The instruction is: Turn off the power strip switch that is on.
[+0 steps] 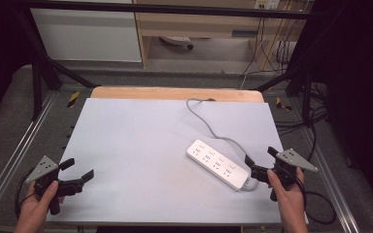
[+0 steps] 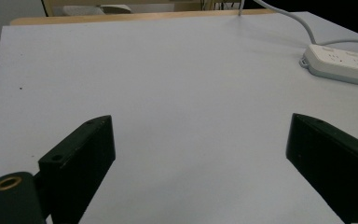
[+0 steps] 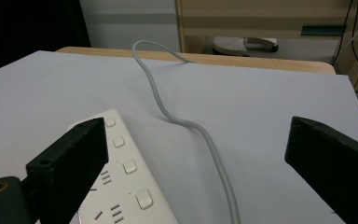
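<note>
White table (image 1: 141, 141): one power strip (image 1: 217, 164).

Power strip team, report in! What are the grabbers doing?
Left gripper open, holding nothing. Right gripper open beside white plastic power strip. Grey cable trails off the table's far edge.

Both hand-held grippers, left gripper (image 1: 80, 170) and right gripper (image 1: 260, 156), low, jaws seemingly wide apart.

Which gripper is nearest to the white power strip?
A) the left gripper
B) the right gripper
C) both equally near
B: the right gripper is at the near end of the power strip, while the left gripper is far across the table, jaws open.
</note>
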